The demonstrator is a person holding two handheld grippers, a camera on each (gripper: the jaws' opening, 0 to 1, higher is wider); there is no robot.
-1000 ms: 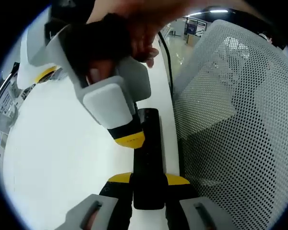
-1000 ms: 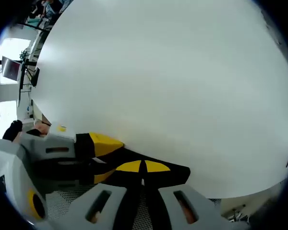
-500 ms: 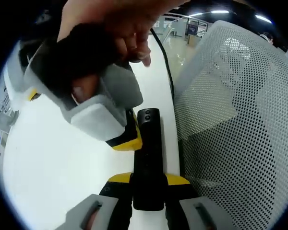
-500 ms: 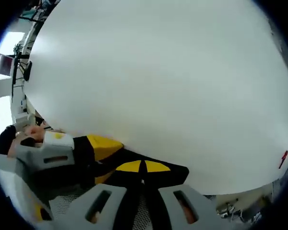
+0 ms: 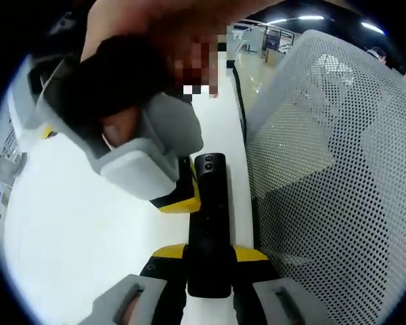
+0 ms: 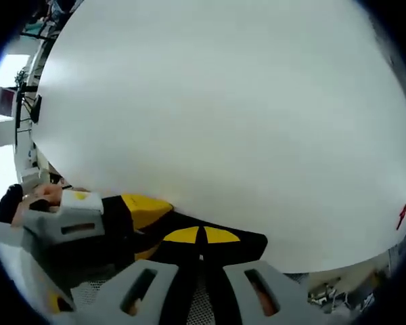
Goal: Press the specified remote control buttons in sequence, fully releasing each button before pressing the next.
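In the left gripper view the black remote control (image 5: 208,223) lies with its long axis running straight away from the camera, its near end set between the two jaws of the left gripper (image 5: 208,261) and its far end, which carries a small round button, pointing out along the right side of the white table (image 5: 74,230). The yellow-tipped jaws of the left gripper stand narrowly apart, pressed against the two long sides of the remote, so the remote is clamped at its near end. The right gripper (image 5: 174,196) comes down from the upper left, held by a person's hand (image 5: 155,47) in a dark cuff; its yellow tip sits just beside or touching the left edge of the remote about midway along it, though whether it presses a button cannot be told. To the right of the remote rises the white mesh back of a chair (image 5: 331,169), and a dark cable (image 5: 238,101) runs along the table's right edge. In the right gripper view the right gripper (image 6: 201,238) has its yellow tips drawn together with no gap, lying on the dark remote (image 6: 189,227), and the left gripper (image 6: 132,213) reaches in from the left, its yellow tip against the same dark body, with the bare table stretching far beyond.
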